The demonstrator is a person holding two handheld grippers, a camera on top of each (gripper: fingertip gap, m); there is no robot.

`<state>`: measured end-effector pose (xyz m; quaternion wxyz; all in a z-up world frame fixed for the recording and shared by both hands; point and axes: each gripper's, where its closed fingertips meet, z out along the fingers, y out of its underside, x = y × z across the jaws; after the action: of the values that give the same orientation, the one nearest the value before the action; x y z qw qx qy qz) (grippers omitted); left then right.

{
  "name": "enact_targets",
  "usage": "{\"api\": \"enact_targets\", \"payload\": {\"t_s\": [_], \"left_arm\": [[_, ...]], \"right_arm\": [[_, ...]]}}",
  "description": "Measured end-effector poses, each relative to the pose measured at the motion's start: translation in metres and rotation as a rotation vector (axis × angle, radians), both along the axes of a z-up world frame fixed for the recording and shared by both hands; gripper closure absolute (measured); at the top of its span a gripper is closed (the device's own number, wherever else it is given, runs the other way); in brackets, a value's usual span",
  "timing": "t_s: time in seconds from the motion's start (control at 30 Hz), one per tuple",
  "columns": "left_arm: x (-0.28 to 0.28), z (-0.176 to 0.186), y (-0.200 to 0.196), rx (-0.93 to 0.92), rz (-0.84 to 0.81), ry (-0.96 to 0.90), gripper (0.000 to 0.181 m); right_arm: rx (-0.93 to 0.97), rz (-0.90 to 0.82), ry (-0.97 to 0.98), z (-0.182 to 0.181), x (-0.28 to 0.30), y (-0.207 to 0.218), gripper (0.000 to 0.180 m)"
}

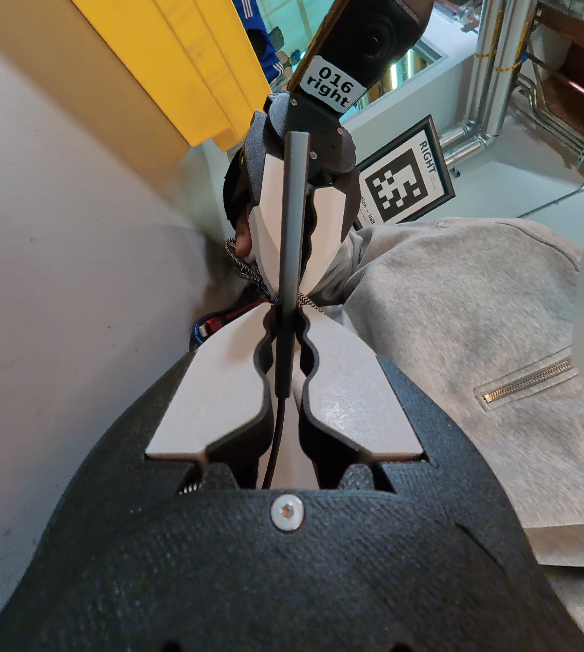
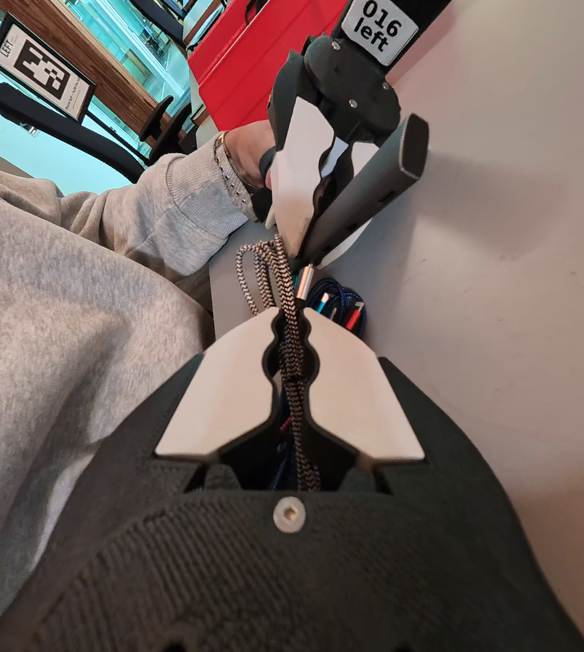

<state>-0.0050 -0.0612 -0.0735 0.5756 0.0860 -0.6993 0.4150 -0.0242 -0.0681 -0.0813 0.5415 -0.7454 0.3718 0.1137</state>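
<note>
Left wrist view: the left gripper (image 1: 286, 319), white smooth fingers with wavy black-edged inner faces set in a coarse ribbed black printed body, is pressed onto a slim dark grey metal hub (image 1: 292, 254). The hub is a flat matte bar that runs up and away between the fingers, and a thin black lead (image 1: 276, 441) leaves its near end. Facing it, the right gripper (image 1: 288, 282) has its white fingers drawn in beside the hub's far part. A black-and-white braided cable (image 1: 306, 301) shows at the tips, with a red plug (image 1: 214, 323) to the left. A grey fleece top (image 1: 460, 317) with a metal zip fills the right; the table (image 1: 54, 282) is pale, matte and lightly speckled. A yellow bin (image 1: 191, 70) stands beyond.

Right wrist view: the right gripper (image 2: 291, 312) pinches the braided cable (image 2: 292, 352), a herringbone-woven cord running back between its fingers; its silver plug (image 2: 305, 282) meets the hub's lower end. The left gripper (image 2: 302, 255) clamps the hub (image 2: 364, 197), tilted, its rounded rectangular end uppermost. Blue and red braided cables (image 2: 340, 307) lie coiled on the table (image 2: 495, 282) just beside. A hand (image 2: 248, 155) in a grey ribbed cuff holds the left gripper. A glossy red bin (image 2: 248, 60) stands behind
</note>
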Motion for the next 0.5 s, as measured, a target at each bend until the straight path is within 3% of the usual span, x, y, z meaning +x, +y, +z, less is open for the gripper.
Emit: {"api": "enact_targets", "payload": {"t_s": [0.5], "left_arm": [[-0.0085, -0.0002, 0.0054, 0.003, -0.082, -0.013, 0.169]], "right_arm": [[0.018, 0.043, 0.003, -0.0006, -0.0043, 0.0036, 0.174]]}}
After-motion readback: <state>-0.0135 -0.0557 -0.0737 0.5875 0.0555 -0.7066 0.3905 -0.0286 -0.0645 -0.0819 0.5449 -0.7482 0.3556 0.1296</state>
